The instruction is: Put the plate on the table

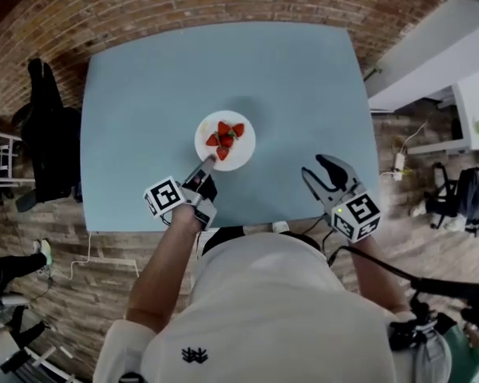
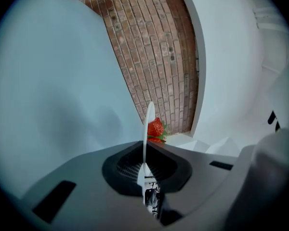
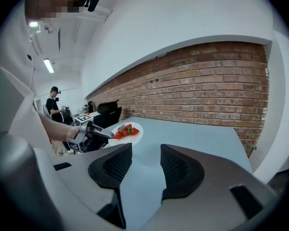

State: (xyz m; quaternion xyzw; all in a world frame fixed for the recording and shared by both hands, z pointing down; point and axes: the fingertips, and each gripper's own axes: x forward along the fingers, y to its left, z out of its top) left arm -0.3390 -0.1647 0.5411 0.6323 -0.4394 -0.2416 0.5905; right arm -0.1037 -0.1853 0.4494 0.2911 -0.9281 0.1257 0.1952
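Observation:
A white plate [image 1: 241, 157] carrying several strawberries [image 1: 225, 136] is over the middle of the light blue table [image 1: 144, 94]; I cannot tell whether it rests on the surface. My left gripper [image 1: 207, 163] is shut on the plate's near rim. In the left gripper view the plate [image 2: 148, 121] shows edge-on between the jaws of the left gripper [image 2: 145, 165], with a strawberry [image 2: 155, 127] behind it. My right gripper [image 1: 319, 168] hovers open and empty over the table's front right. The right gripper view looks past the right gripper [image 3: 145, 165] to the plate [image 3: 137, 137] and the left gripper [image 3: 103, 134].
A black chair [image 1: 44, 126] stands off the table's left edge. A brick wall [image 3: 207, 85] runs behind the table. A white desk [image 1: 473, 118] and bags lie to the right. A person [image 3: 53, 102] stands far back.

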